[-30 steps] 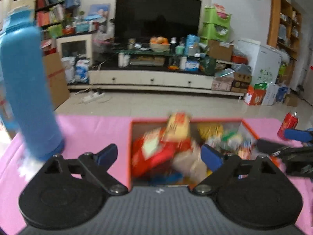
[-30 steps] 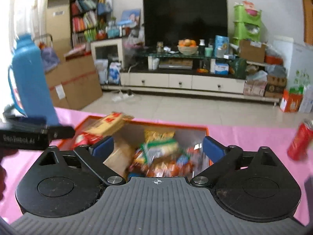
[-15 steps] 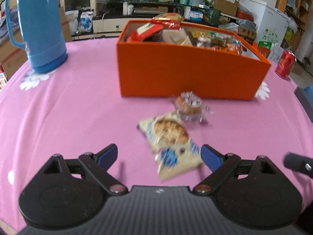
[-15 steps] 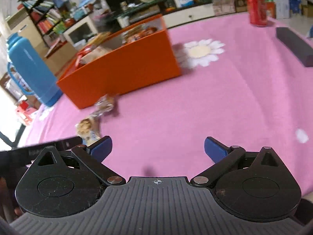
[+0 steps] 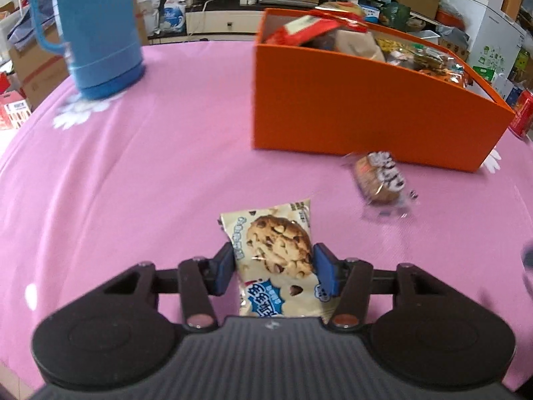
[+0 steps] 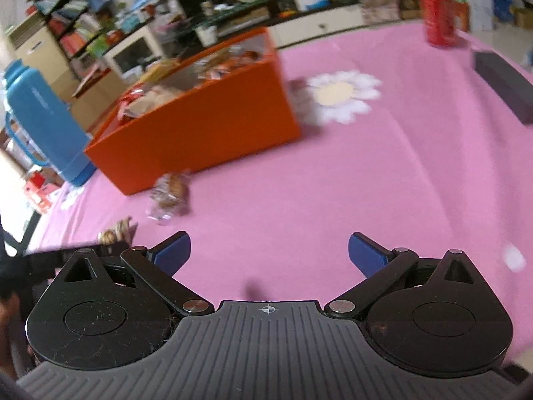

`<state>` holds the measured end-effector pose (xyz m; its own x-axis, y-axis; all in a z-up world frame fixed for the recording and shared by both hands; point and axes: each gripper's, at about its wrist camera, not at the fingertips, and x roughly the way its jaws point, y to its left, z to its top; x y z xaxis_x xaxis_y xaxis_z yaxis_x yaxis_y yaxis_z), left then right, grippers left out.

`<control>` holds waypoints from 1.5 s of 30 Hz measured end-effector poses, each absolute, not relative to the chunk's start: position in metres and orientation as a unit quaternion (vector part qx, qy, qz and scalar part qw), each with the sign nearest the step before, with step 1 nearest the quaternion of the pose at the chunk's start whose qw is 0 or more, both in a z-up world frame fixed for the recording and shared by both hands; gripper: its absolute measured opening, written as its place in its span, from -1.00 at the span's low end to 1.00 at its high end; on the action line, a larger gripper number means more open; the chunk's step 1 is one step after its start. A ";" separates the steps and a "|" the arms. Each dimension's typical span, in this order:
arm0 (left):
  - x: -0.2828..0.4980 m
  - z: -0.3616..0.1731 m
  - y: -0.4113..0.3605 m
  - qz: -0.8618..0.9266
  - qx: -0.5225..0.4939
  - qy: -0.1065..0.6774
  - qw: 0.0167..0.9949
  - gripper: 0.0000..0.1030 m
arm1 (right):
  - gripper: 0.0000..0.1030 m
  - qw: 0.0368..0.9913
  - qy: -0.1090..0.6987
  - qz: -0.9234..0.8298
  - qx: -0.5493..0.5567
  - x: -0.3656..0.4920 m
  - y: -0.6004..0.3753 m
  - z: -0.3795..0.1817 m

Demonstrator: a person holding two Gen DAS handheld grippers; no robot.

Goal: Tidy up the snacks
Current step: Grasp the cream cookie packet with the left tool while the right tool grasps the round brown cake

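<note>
A cookie packet [image 5: 276,250] with a chocolate-chip cookie printed on it lies on the pink tablecloth [image 5: 133,183]. My left gripper [image 5: 273,268] is closing on it, and both blue pads touch the packet's sides. A clear-wrapped small cake [image 5: 379,180] lies to the right, just in front of the orange box [image 5: 349,106], which is full of snack packs. In the right wrist view my right gripper [image 6: 269,253] stands open over bare cloth, nothing between its fingers. The small cake [image 6: 170,190], the orange box [image 6: 206,133] and the cookie packet [image 6: 115,233] lie ahead to its left.
A tall blue thermos [image 5: 96,26] stands at the far left of the table. A red can [image 6: 438,16] and a dark flat box [image 6: 503,86] sit at the far right. The round table's edge curves close behind the thermos and the can.
Both grippers came down from above the orange box to the cloth in front of it. My left gripper slid over the cookie packet and its jaws narrowed onto it. The right stayed open.
</note>
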<state>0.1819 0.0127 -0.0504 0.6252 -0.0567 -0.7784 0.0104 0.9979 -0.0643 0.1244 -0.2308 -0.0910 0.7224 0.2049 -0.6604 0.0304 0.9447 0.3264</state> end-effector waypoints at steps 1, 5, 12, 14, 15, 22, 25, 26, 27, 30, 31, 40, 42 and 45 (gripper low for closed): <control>0.179 -0.050 0.016 -0.019 -0.027 0.433 0.901 0.10 | 0.79 0.917 0.366 0.058 0.149 0.132 -0.221 -0.088; 0.167 -0.051 0.023 -0.021 -0.028 0.429 0.903 0.10 | 0.77 0.926 0.356 0.096 0.084 0.174 -0.167 -0.081; 0.166 -0.050 0.024 -0.033 -0.030 0.427 0.903 0.07 | -0.06 0.917 0.380 0.114 0.039 0.234 -0.110 -0.100; 0.166 -0.050 0.025 -0.037 -0.032 0.427 0.903 0.07 | -0.06 0.916 0.387 0.106 0.023 0.240 -0.103 -0.106; 0.165 -0.050 0.025 -0.037 -0.032 0.426 0.903 0.06 | -0.16 0.914 0.393 0.105 0.019 0.241 -0.102 -0.110; 0.160 -0.050 0.023 -0.055 -0.031 0.427 0.902 0.04 | -0.65 0.917 0.391 0.077 0.023 0.206 -0.138 -0.110; 0.158 -0.051 0.012 -0.063 -0.021 0.425 0.903 0.03 | -0.64 0.917 0.394 0.037 0.055 0.173 -0.168 -0.111; 0.159 -0.051 0.007 -0.065 -0.015 0.424 0.903 0.04 | -0.60 0.916 0.395 0.023 0.066 0.161 -0.176 -0.111; 0.159 -0.052 0.001 -0.067 -0.008 0.422 0.904 0.04 | -0.42 0.914 0.397 0.012 0.079 0.149 -0.182 -0.110; 0.161 -0.052 -0.008 -0.070 0.004 0.424 0.903 0.04 | 0.25 0.906 0.409 0.021 0.109 0.124 -0.194 -0.109; 0.162 -0.051 -0.007 -0.072 -0.002 0.427 0.901 0.05 | 0.23 0.908 0.403 0.036 0.111 0.120 -0.195 -0.105; 0.164 -0.048 0.008 -0.065 -0.039 0.441 0.894 0.09 | 0.68 0.913 0.375 0.152 -0.058 0.150 -0.191 -0.103; 0.165 -0.048 0.007 -0.063 -0.034 0.441 0.895 0.12 | 0.65 0.899 0.402 0.173 -0.029 0.160 -0.195 -0.113; 0.166 -0.049 0.005 -0.062 -0.026 0.440 0.896 0.16 | 0.64 0.897 0.405 0.176 0.029 0.144 -0.205 -0.116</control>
